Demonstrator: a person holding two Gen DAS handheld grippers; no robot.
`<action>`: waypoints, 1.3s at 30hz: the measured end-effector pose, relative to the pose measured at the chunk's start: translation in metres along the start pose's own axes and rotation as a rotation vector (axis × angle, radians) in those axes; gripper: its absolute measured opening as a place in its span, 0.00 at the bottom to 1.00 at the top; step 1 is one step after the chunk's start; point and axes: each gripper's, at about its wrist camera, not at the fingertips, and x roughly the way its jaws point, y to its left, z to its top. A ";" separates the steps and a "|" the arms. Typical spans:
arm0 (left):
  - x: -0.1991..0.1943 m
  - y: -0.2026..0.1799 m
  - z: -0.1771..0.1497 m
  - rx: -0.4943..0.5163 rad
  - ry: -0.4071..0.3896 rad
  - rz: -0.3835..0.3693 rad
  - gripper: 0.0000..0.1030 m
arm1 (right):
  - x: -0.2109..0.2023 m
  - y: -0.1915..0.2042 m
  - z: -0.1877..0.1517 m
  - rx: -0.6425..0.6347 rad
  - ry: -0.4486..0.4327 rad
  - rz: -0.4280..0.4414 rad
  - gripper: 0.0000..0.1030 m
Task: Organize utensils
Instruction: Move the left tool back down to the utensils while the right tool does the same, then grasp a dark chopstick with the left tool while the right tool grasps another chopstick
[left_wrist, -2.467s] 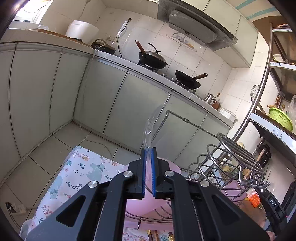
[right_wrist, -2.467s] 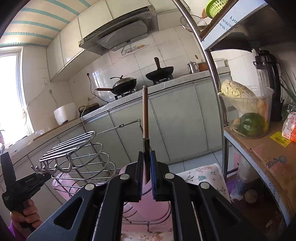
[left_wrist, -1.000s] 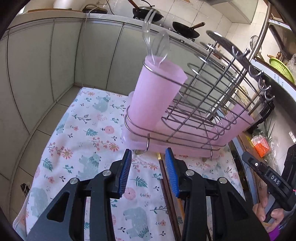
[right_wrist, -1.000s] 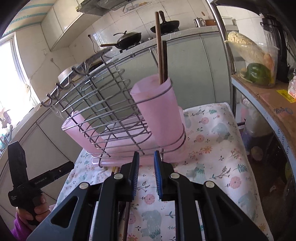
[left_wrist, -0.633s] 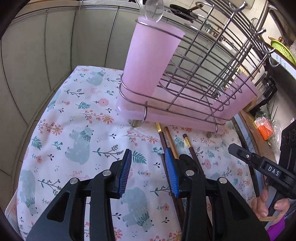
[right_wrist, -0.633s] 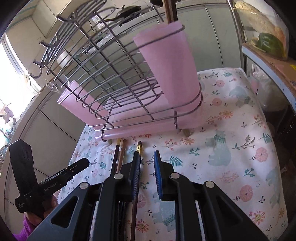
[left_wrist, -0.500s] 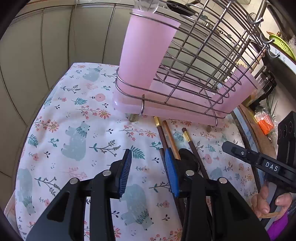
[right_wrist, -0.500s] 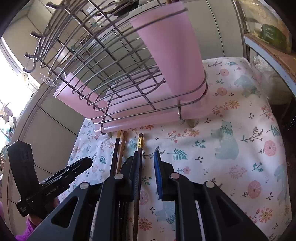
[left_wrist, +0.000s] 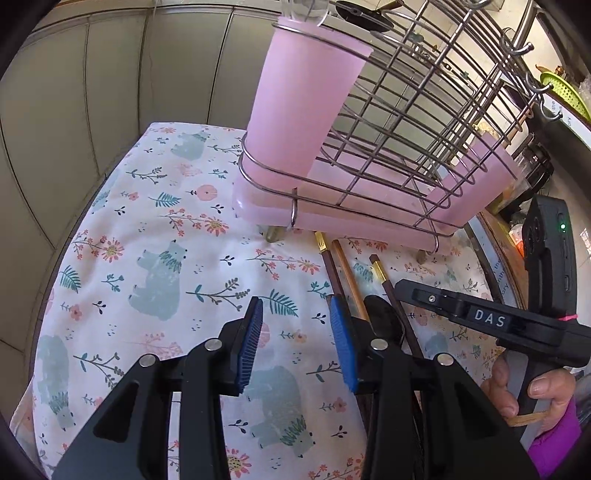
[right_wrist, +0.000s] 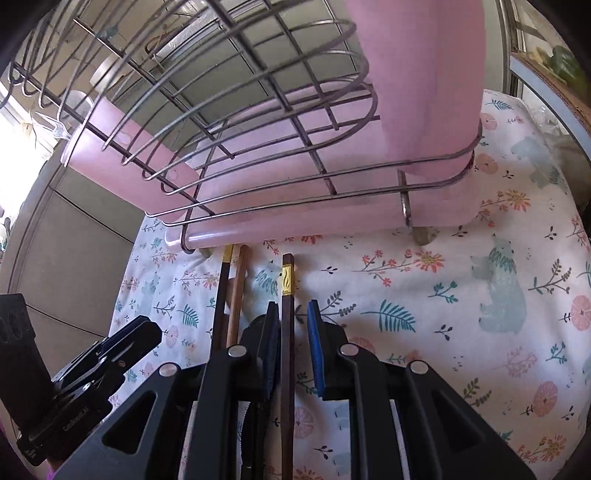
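Note:
A wire dish rack (left_wrist: 399, 122) with a pink tray stands on the floral cloth (left_wrist: 155, 236). Its pink cup (left_wrist: 299, 96) holds clear plastic spoons at the top edge. Dark chopsticks (left_wrist: 328, 258), a lighter wooden one (left_wrist: 345, 269) and a black spoon (left_wrist: 384, 317) lie on the cloth before the rack. My left gripper (left_wrist: 297, 332) is open and empty, low over the cloth, left of them. My right gripper (right_wrist: 290, 332) is open, its jaws either side of a gold-tipped dark chopstick (right_wrist: 287, 295) on the cloth. The other chopsticks (right_wrist: 227, 295) lie just left.
The rack (right_wrist: 258, 122) looms close above the right gripper, with its second pink cup (right_wrist: 424, 74) at right. Grey cabinets (left_wrist: 110, 74) stand behind the table. The cloth's edge (left_wrist: 44, 295) drops off at left. A shelf unit (right_wrist: 546, 74) is at far right.
Both grippers let go of the utensils left in the cups, then dropped toward the cloth. The right gripper has closed in on the gold-tipped chopstick, now between its open jaws.

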 end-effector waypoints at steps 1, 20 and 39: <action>0.000 0.000 0.000 0.000 -0.001 0.000 0.37 | 0.004 0.001 0.000 -0.002 0.006 -0.006 0.15; 0.042 -0.015 0.037 -0.016 0.203 -0.025 0.23 | -0.020 -0.042 -0.012 0.106 -0.059 0.017 0.07; 0.076 -0.036 0.047 0.019 0.260 0.036 0.08 | -0.011 -0.055 -0.016 0.132 -0.051 0.061 0.07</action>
